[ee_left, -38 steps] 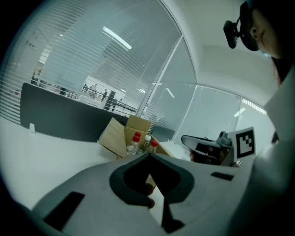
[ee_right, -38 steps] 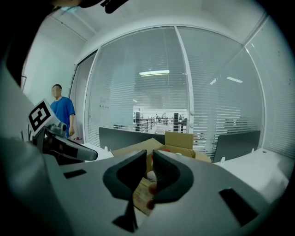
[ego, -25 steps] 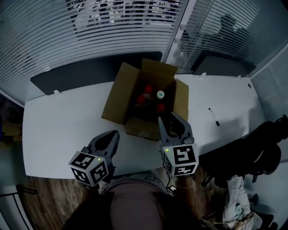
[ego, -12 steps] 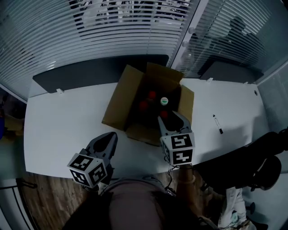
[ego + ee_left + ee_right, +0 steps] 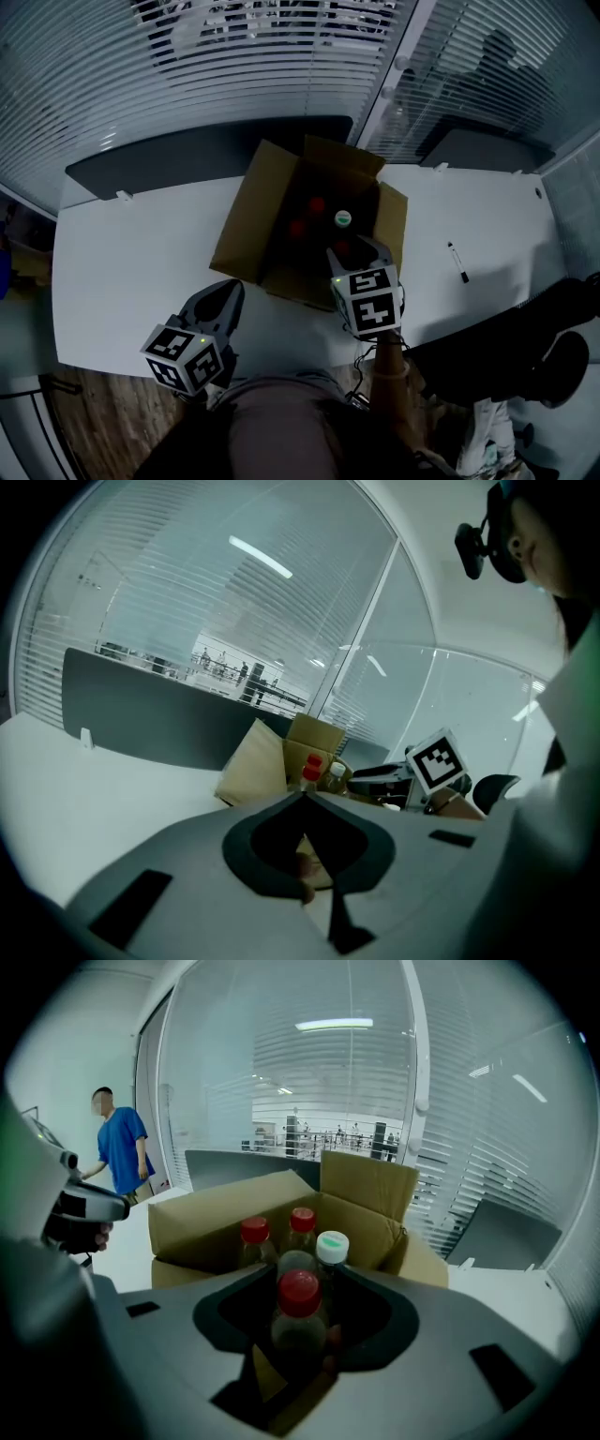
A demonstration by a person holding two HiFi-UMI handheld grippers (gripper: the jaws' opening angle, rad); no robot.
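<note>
An open cardboard box (image 5: 246,225) stands on the white table (image 5: 122,253) and holds several bottles. In the right gripper view the nearest red-capped bottle (image 5: 300,1312) stands between the spread jaws of my right gripper (image 5: 300,1277), with space on both sides. Behind it are two more red-capped bottles (image 5: 255,1232) and a white-capped one (image 5: 332,1245). In the head view my right gripper (image 5: 354,251) reaches over the box's near right edge. My left gripper (image 5: 228,289) hangs near the table's front edge, left of the box. Its jaws meet, holding nothing (image 5: 304,803).
A black pen (image 5: 459,262) lies on the table right of the box. A dark partition panel (image 5: 187,155) lines the table's far edge, with glass walls and blinds behind. A black chair (image 5: 553,347) stands at the right. A person in a blue shirt (image 5: 120,1152) stands beyond the table.
My right gripper has moved forward over the box and its jaws have opened around the nearest red-capped bottle. The left gripper has hardly moved.
</note>
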